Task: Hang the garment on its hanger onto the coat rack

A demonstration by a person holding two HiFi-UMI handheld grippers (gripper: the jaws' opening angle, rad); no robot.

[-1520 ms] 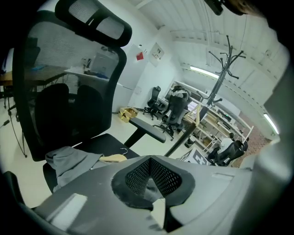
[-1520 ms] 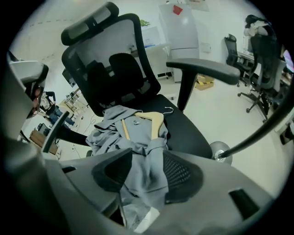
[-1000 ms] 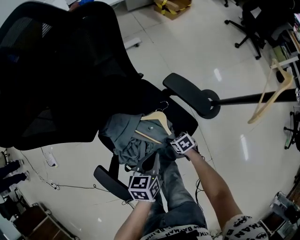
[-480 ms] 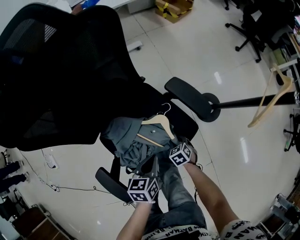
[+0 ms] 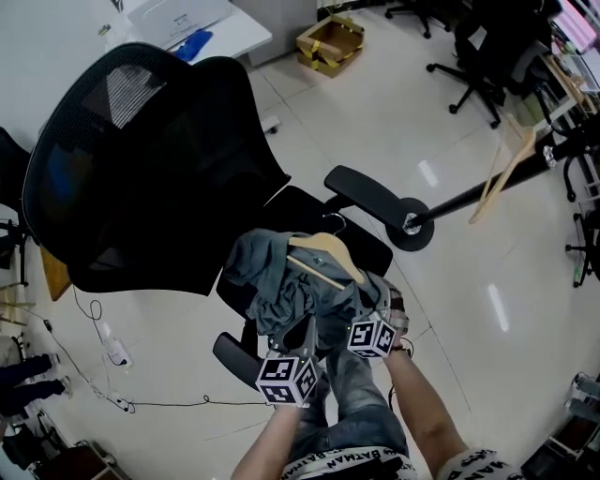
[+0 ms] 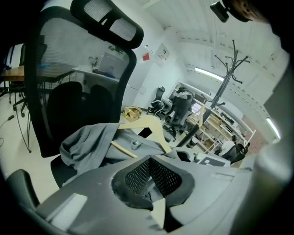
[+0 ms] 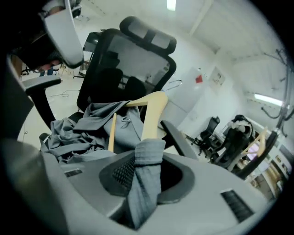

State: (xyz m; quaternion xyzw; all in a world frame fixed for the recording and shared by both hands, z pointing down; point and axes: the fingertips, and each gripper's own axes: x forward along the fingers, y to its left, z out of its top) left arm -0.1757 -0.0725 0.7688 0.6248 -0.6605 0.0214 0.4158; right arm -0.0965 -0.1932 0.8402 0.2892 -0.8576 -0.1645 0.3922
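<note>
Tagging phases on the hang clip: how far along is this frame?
Done: the grey garment is already on its wooden hanger. In hand: the right gripper, whose jaws have just been closing, pinches a fold of the garment over the chair. The left gripper looks closed at the garment's near edge. Left: carrying it to the coat rack and hooking it on.

Glossy pale tiled floor (image 5: 450,122); large black mesh office chair (image 5: 141,169); white desk (image 5: 187,28); cardboard box (image 5: 330,39); further swivel chairs (image 5: 478,56); floor cables (image 5: 103,347).
</note>
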